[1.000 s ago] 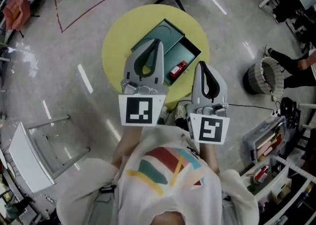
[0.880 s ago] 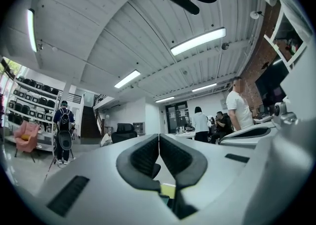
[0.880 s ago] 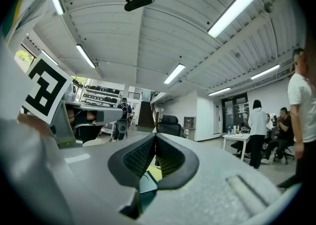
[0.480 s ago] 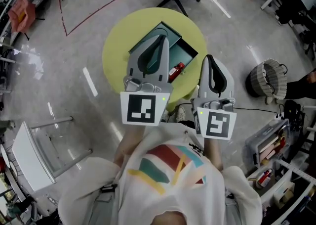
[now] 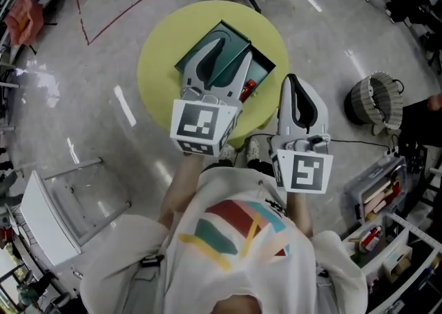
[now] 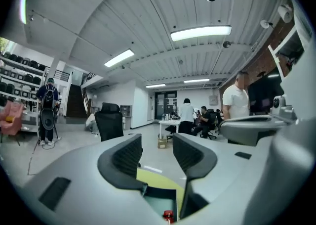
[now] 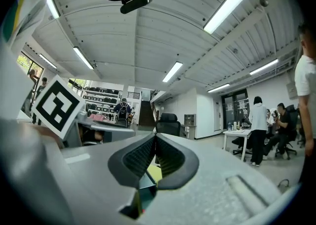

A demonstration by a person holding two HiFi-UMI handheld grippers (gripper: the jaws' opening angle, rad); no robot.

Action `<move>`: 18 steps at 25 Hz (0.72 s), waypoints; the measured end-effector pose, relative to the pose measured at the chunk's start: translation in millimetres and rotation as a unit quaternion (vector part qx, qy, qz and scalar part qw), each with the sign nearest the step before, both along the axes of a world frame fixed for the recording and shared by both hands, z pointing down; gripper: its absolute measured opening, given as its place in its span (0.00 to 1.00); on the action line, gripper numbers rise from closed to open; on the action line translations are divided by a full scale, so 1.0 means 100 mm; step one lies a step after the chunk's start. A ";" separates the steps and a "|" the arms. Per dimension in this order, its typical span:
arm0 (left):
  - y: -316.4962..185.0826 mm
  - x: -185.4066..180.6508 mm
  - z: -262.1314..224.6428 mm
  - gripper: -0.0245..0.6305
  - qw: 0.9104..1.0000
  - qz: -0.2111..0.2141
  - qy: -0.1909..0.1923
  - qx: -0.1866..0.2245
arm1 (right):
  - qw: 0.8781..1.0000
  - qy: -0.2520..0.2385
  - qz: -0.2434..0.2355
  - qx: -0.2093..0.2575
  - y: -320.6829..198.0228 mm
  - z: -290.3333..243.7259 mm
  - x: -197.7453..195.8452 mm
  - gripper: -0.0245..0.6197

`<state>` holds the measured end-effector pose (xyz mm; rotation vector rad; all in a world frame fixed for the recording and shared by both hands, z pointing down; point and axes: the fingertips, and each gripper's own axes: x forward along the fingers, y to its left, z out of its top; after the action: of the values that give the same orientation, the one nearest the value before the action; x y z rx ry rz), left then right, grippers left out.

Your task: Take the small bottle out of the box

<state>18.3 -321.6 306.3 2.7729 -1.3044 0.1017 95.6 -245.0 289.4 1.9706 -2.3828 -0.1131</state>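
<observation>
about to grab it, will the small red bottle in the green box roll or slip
The small red bottle seems to lie on its side in the green box, so a nudge would probably roll it. It looks tiny beside the left gripper, so likely light.

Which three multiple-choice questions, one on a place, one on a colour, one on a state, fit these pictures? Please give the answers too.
1. Where is the small bottle? A on the floor; B in the box; C on a chair.
2. What colour is the round table? A yellow; B blue; C black.
3. How do the jaws of the left gripper stand? A apart and empty; B closed on the bottle; C closed on the box lid.
Answers: 1 B, it lies inside the open green box. 2 A, the tabletop is plainly yellow. 3 A, the jaws have just been opening and nothing stands between them.
</observation>
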 end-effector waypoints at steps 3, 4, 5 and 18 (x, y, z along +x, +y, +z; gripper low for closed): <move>-0.09 0.07 0.44 0.32 0.997 0.018 -0.044 -0.055 | 1.000 -0.003 -0.003 -0.010 0.02 0.07 0.01 0.05; -0.11 0.09 0.61 0.32 0.995 0.025 -0.060 -0.074 | 1.000 -0.005 -0.003 -0.014 0.03 0.10 0.02 0.05; -0.12 0.10 0.77 0.32 0.992 0.032 -0.074 -0.093 | 1.000 -0.006 -0.002 -0.019 0.04 0.13 0.03 0.05; 0.10 0.25 2.45 0.39 0.916 0.144 -0.221 -0.303 | 0.997 -0.036 -0.003 -0.068 0.11 0.43 0.16 0.05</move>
<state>42.9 -311.6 550.9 2.4194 -0.7156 1.0122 111.9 -233.7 332.5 1.9380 -2.3705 0.1180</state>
